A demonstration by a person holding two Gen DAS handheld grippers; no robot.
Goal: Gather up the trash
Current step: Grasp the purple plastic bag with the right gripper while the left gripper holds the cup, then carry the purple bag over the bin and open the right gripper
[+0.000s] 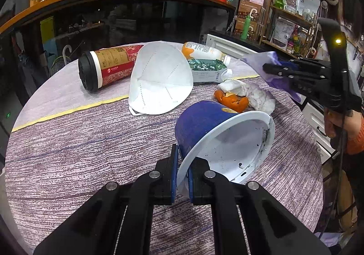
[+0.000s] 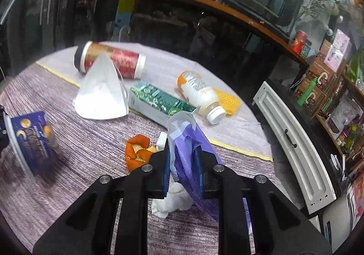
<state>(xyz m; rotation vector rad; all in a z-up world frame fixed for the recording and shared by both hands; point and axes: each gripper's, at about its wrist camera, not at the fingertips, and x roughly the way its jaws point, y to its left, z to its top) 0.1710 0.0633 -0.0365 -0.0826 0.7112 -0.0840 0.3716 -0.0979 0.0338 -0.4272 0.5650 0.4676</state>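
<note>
Cluttered shop shelves and a dark glass counter ring a round table under a striped purple cloth, where litter lies scattered. At the near edge, the left gripper is clamped on the white rim of a blue paper bowl, holding it tipped on its side with its mouth turned towards the right-hand tool. Across from it, the right gripper grasps a crumpled purple wrapper between its blue pads, lifted clear of the cloth, with a person's hand on its handle.

Just below and ahead of that right-hand tool lie a wad of white tissue and a scrap of orange peel. Farther beyond are a green carton, a white bottle with an orange end resting beside a yellow net, a folded white face mask and a toppled red coffee cup with a black lid.

The step in hand appears to be gathering: the wrapper is picked up and the bowl seems to be offered as the bin. The next move likely calls for carrying the wrapper to the bowl's open mouth and releasing it inside, while the left tool keeps the bowl steady, before turning to the tissue and peel close by.
</note>
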